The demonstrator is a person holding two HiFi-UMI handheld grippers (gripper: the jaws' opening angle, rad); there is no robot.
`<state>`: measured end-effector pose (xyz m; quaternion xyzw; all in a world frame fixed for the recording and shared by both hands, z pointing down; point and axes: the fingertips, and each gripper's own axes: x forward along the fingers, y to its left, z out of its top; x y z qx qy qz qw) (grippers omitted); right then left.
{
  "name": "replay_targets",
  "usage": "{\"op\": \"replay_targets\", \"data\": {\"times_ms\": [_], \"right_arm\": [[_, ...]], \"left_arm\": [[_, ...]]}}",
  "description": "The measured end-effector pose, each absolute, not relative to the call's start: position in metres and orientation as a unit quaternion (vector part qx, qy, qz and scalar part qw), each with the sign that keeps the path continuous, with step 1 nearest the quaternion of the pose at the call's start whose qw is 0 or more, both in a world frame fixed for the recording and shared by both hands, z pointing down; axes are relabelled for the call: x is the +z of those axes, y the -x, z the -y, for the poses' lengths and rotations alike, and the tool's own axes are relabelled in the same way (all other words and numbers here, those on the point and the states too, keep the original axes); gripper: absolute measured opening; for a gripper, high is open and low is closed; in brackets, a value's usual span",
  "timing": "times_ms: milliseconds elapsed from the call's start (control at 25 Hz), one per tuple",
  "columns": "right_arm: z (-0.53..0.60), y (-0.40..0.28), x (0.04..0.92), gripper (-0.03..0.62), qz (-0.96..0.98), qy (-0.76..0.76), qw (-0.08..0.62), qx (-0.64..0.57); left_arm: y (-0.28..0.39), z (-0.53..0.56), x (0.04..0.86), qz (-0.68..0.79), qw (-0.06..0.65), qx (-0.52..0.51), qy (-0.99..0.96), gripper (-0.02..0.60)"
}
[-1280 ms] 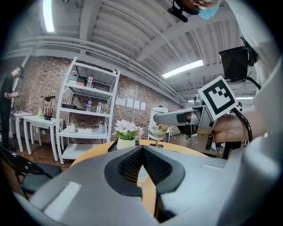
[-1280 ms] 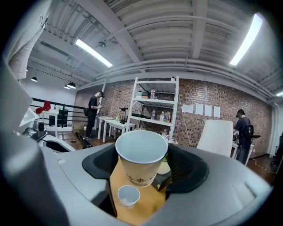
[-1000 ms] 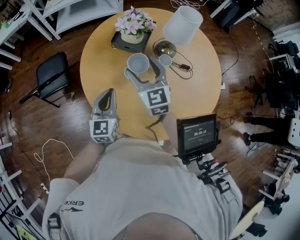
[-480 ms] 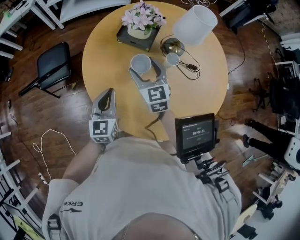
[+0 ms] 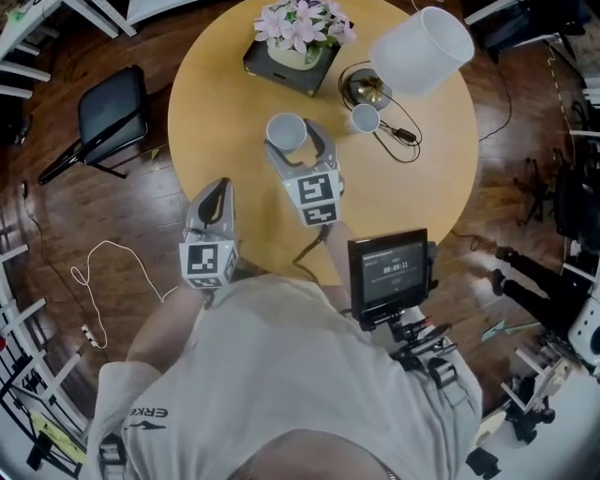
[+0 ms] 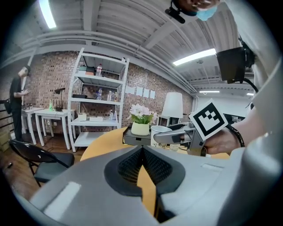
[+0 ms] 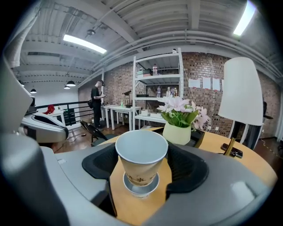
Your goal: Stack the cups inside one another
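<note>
A white paper cup (image 5: 286,132) with a tan printed side (image 7: 140,167) sits between the fingers of my right gripper (image 5: 293,139), which is shut on it over the round yellow table (image 5: 412,178). In the right gripper view a white rim (image 7: 140,189) shows just under the cup's base; it looks like a second cup. A smaller cup (image 5: 365,117) stands by the lamp's base. My left gripper (image 5: 217,187) hangs at the table's near left edge, shut and empty, its pads together (image 6: 141,152).
A pot of pink flowers (image 5: 302,23) on a dark box stands at the table's far side. Beside it are a lamp with a white shade (image 5: 422,52), a brass base (image 5: 367,87) and a black cable (image 5: 405,137). A black chair (image 5: 108,117) stands on the floor at left.
My right gripper has come down toward the table with the cup still between its fingers. The left gripper has sunk slightly and stays shut.
</note>
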<state>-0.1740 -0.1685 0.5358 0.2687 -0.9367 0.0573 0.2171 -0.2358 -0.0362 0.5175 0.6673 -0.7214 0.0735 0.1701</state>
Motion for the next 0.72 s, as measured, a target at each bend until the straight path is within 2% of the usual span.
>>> {"op": "replay_targets", "data": {"times_ms": [440,720], "right_arm": [[0.173,0.173,0.579,0.368,0.930,-0.258,0.246,0.091],[0.167,0.176,0.592,0.399,0.930,-0.239,0.257,0.111]], "left_arm": [[0.236,0.042,0.535,0.717,0.186,0.089,-0.666,0.002],[0.235,0.047,0.540,0.711,0.192,0.090,-0.670,0.002]]}}
